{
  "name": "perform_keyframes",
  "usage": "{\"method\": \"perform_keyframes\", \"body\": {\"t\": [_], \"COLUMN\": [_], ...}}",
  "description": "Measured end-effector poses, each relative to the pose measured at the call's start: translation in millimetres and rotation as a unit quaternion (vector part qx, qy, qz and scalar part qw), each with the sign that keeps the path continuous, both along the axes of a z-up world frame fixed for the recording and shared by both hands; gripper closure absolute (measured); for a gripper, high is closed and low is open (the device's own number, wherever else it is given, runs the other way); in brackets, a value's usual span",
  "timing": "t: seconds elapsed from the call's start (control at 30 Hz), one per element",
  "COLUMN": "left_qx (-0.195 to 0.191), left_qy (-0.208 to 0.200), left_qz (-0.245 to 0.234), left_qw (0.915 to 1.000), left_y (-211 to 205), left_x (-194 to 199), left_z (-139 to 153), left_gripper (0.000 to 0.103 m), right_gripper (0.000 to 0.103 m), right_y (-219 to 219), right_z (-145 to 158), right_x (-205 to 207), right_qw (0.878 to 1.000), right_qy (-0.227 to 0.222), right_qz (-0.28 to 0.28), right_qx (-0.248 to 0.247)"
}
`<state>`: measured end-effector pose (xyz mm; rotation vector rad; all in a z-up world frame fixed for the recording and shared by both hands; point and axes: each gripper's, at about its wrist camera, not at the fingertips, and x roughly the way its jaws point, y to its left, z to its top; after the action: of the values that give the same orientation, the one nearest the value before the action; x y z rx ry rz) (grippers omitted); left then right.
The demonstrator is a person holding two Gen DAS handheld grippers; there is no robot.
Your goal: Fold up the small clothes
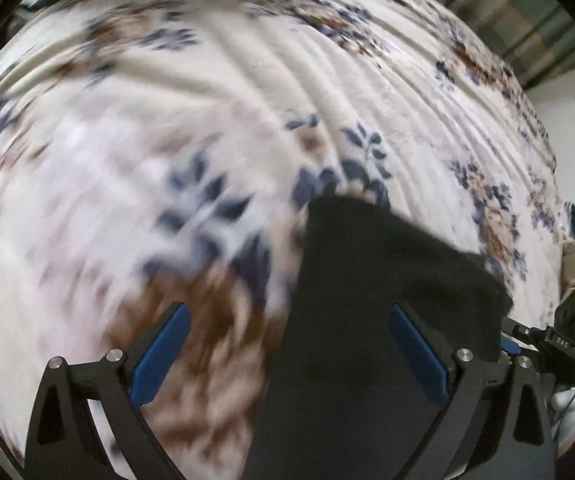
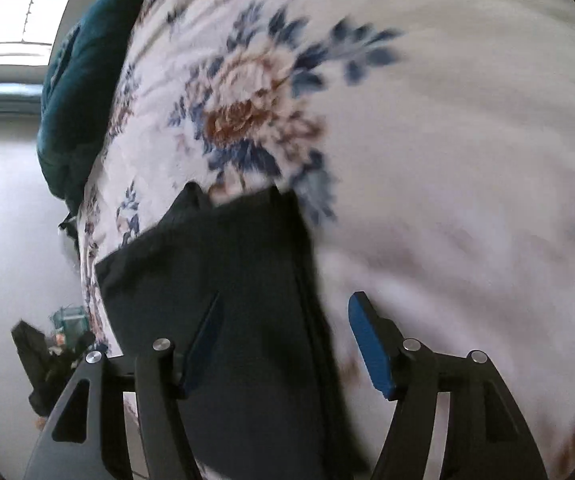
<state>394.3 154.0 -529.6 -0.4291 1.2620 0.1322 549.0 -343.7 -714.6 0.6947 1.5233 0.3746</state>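
Note:
A small black garment (image 1: 371, 304) lies on a white floral bedspread (image 1: 223, 92). In the left wrist view my left gripper (image 1: 287, 344) is open, its blue-padded fingers (image 1: 159, 352) straddling the garment's left edge. In the right wrist view the same dark garment (image 2: 239, 280) lies folded flat, and my right gripper (image 2: 287, 344) is open over its right edge, with one blue pad (image 2: 371, 352) over the bedspread (image 2: 447, 160). Neither gripper holds cloth. Both views are blurred.
A dark teal pillow or blanket (image 2: 79, 96) lies at the bed's far edge. A window (image 2: 19, 12) and pale floor (image 2: 3, 240) lie beyond. Dark clutter (image 2: 51, 356) sits on the floor. The other gripper's body (image 1: 555, 344) shows at right.

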Motion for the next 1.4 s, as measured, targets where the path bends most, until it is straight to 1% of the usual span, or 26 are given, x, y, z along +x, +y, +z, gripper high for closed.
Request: {"method": "perform_keyframes", "body": {"t": [0.03,0.07,0.1,0.13,0.2,0.3,0.37,0.47,0.53,0.6,0.63,0.67,0.7,0.77,0.83,0.93,1.03,1.1,1.13,1.17,1.2,1.23,1.27,1.3,1.33,1.4], "left_qx": [-0.010,-0.013,-0.030,-0.036,-0.034,-0.058,-0.075,-0.116,-0.156,-0.174,-0.182,-0.194,-0.204,-0.214,-0.229,-0.260,-0.280,-0.280,-0.271,-0.265,-0.261,-0.249,-0.243,-0.253,-0.273,-0.272], "left_qy": [0.002,0.001,-0.002,0.002,-0.002,-0.002,0.000,0.003,-0.008,-0.033,-0.042,-0.043,-0.036,-0.003,0.021,-0.001,-0.014,-0.024,-0.029,-0.039,-0.051,-0.051,-0.051,-0.054,-0.052,-0.048], "left_qz": [-0.018,-0.026,-0.038,-0.042,-0.038,-0.017,0.001,0.019,0.024,0.017,0.014,0.010,0.006,-0.006,-0.012,-0.009,-0.004,-0.012,-0.023,-0.033,-0.042,-0.044,-0.045,-0.044,-0.035,-0.038], "left_qw": [0.9998,0.9996,0.9988,0.9985,0.9987,0.9982,0.9972,0.9930,0.9875,0.9840,0.9822,0.9800,0.9782,0.9767,0.9731,0.9656,0.9598,0.9598,0.9619,0.9630,0.9632,0.9660,0.9675,0.9648,0.9598,0.9602], "left_y": [-4.0,-5.7,-8.0,-7.4,-6.0,4.0,11.0,20.7,29.1,34.8,36.9,37.9,37.5,32.1,26.1,24.1,22.5,18.7,14.0,9.6,5.3,4.6,4.8,6.8,9.8,8.7], "left_x": [17.8,27.4,37.7,42.4,45.7,42.2,39.8,35.7,27.3,8.3,-1.3,-10.1,-18.1,-34.7,-46.0,-50.8,-43.1,-36.0,-33.3,-31.2,-29.8,-28.3,-27.7,-26.5,-25.2,-22.0], "left_z": [-8.1,-12.0,-16.6,-18.1,-17.3,-19.7,-24.2,-24.8,-17.2,-6.7,-5.0,-6.7,-12.0,-34.0,-54.9,-61.6,-67.4,-66.7,-64.3,-61.2,-57.2,-54.7,-52.7,-50.9,-47.5,-39.7], "left_gripper": [0.010,0.037,0.073,0.079,0.084,0.085,0.084,0.076,0.066,0.031,0.028,0.027,0.027,0.027,0.027,0.023,0.019,0.019,0.019,0.019,0.026,0.039,0.060,0.083,0.083,0.084], "right_gripper": [0.038,0.059,0.093,0.093,0.093,0.094,0.094,0.091,0.082,0.052,0.048,0.046,0.045,0.045,0.045,0.043,0.042,0.039,0.039,0.039,0.039,0.040,0.051,0.067,0.068,0.076], "right_y": [7.1,15.0,20.3,24.3,18.3,23.8,30.6,31.6,14.1,1.6,-2.7,-8.0,-7.8,-0.3,9.2,27.9,55.1,66.6,72.5,79.9,86.9,88.3,90.4,90.9,90.0,92.8], "right_z": [-1.7,1.2,8.8,7.2,20.9,32.0,27.8,11.0,4.9,4.3,1.9,-2.4,-9.5,-31.0,-44.2,-56.5,-65.5,-65.3,-65.1,-64.6,-63.4,-61.5,-57.6,-55.2,-53.0,-39.5], "right_x": [9.0,12.6,18.6,22.5,29.0,44.2,50.1,54.7,54.5,50.0,46.9,39.1,31.4,12.4,-0.6,-9.4,-5.1,-3.0,-2.3,-1.7,-1.6,-3.1,-4.5,-5.9,-7.6,-10.3], "right_qw": [1.000,1.000,0.999,0.999,0.997,0.995,0.995,0.997,1.000,1.000,1.000,0.998,0.996,0.990,0.984,0.974,0.966,0.963,0.962,0.962,0.964,0.965,0.968,0.974,0.976,0.981], "right_qy": [-0.007,-0.023,-0.042,-0.042,-0.067,-0.087,-0.082,-0.041,-0.004,0.011,0.017,0.032,0.054,0.096,0.114,0.119,0.112,0.106,0.103,0.097,0.092,0.086,0.078,0.074,0.072,0.056], "right_qz": [0.004,0.008,0.020,0.017,-0.010,-0.019,-0.005,0.011,-0.006,-0.012,-0.009,0.001,0.015,0.060,0.085,0.094,0.105,0.108,0.111,0.114,0.117,0.118,0.118,0.114,0.106,0.101], "right_qx": [0.001,-0.001,-0.024,-0.027,-0.027,-0.041,-0.059,-0.059,-0.024,0.003,0.023,0.052,0.063,0.084,0.109,0.168,0.208,0.223,0.229,0.230,0.222,0.217,0.206,0.181,0.174,0.153]}}
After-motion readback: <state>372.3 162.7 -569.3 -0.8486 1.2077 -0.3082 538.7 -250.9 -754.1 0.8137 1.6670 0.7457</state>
